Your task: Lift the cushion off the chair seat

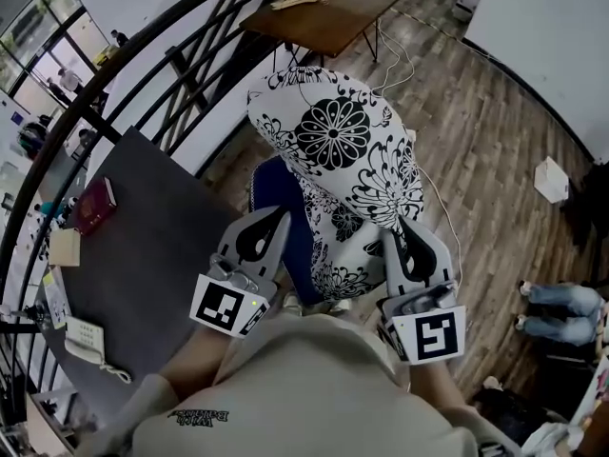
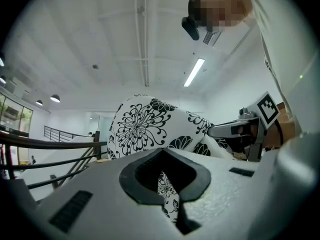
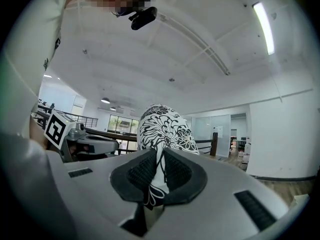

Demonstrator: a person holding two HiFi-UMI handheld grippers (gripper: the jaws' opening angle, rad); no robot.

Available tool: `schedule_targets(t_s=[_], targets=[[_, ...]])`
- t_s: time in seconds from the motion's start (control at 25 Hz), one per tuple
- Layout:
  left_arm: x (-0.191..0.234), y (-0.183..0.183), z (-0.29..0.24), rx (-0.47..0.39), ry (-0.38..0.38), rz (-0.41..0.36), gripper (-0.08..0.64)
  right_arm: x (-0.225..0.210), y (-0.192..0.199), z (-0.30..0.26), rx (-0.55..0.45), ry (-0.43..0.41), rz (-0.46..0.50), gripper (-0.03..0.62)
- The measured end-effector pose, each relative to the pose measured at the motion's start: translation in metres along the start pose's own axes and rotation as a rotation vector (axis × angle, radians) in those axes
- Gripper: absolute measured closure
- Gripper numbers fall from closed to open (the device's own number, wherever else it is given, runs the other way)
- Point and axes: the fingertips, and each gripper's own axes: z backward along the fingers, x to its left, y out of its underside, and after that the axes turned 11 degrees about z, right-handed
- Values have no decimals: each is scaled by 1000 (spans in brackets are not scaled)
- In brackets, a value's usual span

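Fingers (image 2: 100, 194) of left gripper (image 1: 266, 228) clenching on a fold of the floral cushion (image 1: 338, 146); patterned fabric showing in the slot between them in left gripper view. Grey worktop (image 1: 143, 255) lying just left of that gripper, carrying a red booklet (image 1: 95, 205) and a white corded phone (image 1: 86, 339). Blue chair (image 1: 295, 241) showing between left gripper and cushion, partly covered by it. Cushion standing on edge between both grippers, black-and-white flower print facing the head camera; whether its lower edge is touching the seat, cannot tell. Right gripper (image 1: 407, 244) fingers (image 3: 225, 184) pinching cushion's right edge, fabric squeezed tight between them. Both grippers pointing level. Wood floor (image 1: 476, 131) lying at right.
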Motion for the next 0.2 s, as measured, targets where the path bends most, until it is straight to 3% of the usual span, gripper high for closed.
schedule_targets(t_s=[0.2], targets=[[0,22,-12,50,-30,1,555,-7,19,-2,-3,-21,12,561]])
